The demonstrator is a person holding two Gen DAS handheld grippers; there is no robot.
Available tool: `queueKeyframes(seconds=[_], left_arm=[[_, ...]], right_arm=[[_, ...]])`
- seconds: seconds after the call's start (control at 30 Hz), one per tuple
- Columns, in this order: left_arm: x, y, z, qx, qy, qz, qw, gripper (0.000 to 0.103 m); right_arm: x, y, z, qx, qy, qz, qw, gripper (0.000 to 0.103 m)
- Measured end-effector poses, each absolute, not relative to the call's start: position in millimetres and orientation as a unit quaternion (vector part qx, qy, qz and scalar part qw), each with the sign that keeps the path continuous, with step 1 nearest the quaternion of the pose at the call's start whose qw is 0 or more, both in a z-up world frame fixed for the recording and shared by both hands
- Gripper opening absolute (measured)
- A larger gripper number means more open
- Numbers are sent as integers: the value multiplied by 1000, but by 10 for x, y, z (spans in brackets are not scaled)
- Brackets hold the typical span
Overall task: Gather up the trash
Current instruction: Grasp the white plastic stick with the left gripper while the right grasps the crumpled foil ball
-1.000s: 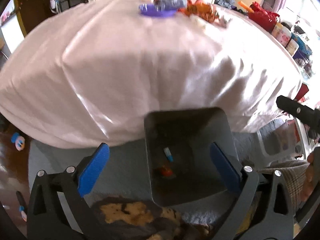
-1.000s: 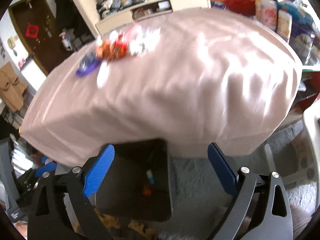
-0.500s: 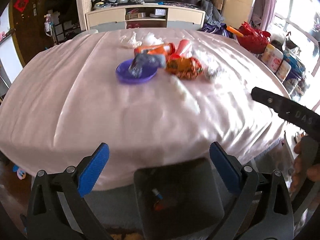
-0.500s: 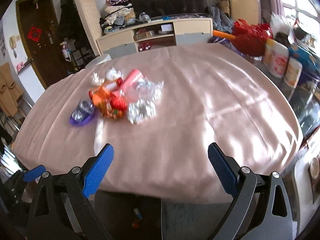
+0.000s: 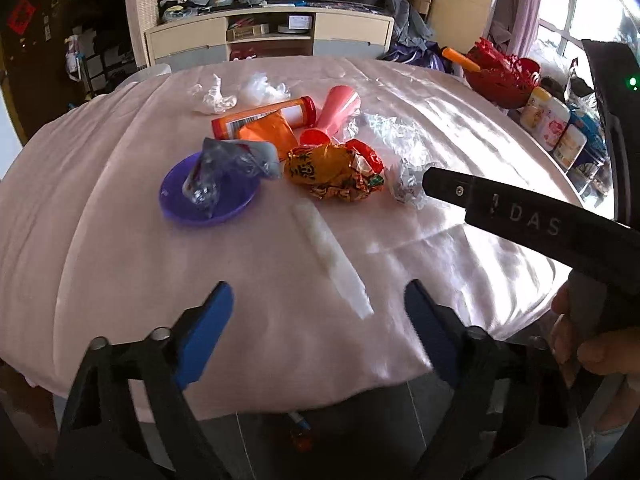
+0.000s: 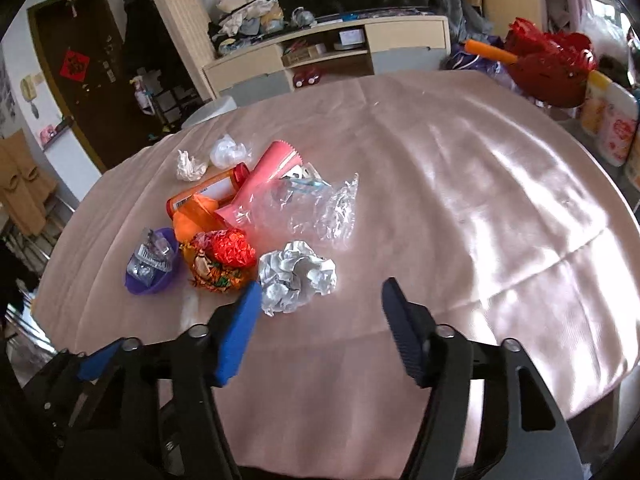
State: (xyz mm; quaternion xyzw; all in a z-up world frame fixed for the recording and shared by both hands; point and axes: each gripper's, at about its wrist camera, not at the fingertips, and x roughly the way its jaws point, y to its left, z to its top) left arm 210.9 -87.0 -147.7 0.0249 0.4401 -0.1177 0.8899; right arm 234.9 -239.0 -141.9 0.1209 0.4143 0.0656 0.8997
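Right wrist: right tool agape nr foil ball; left tool agape.

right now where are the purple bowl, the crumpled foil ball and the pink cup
purple bowl (image 5: 224, 210), left wrist view, on its front rim
crumpled foil ball (image 6: 296, 276), right wrist view, its middle
pink cup (image 5: 340, 108), left wrist view, its side wall

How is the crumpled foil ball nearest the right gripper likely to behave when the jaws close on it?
The crumpled foil ball looks hollow and loosely wadded, so it probably weighs little and will crush inward under the pads. Its irregular creases should stop it rolling on the pink tablecloth. The open right gripper sits just short of it, so a nudge might simply slide it.
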Motion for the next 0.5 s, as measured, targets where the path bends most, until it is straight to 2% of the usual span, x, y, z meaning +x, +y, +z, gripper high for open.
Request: queueKeyframes(seconds=[0.1, 0.13, 0.27, 0.33, 0.4, 0.5], left_arm=[[2162, -940, -1527, 36, 441, -128, 887, 60], [2165, -962, -1533, 43, 440, -130, 888, 59], [2156, -970, -1527, 48, 435, -139, 888, 41], [2146, -948, -1520, 48, 434, -140, 888, 30], [2138, -901, -1513, 39, 437, -142, 887, 16], [2103, -834, -1511, 26, 441, -148, 885, 12]], right_arm=[[2397, -2355, -1463, 121, 419, 75, 897, 53], [2408, -2346, -1482, 122, 421, 77, 896, 50], [2399, -2295, -1534, 108, 421, 77, 897, 36], [2378, -2288, -1543, 106, 421, 79, 897, 20], [2354, -2309, -1552, 111, 424, 79, 895, 11], [2290, -2339, -1524, 115, 419, 78, 897, 6]])
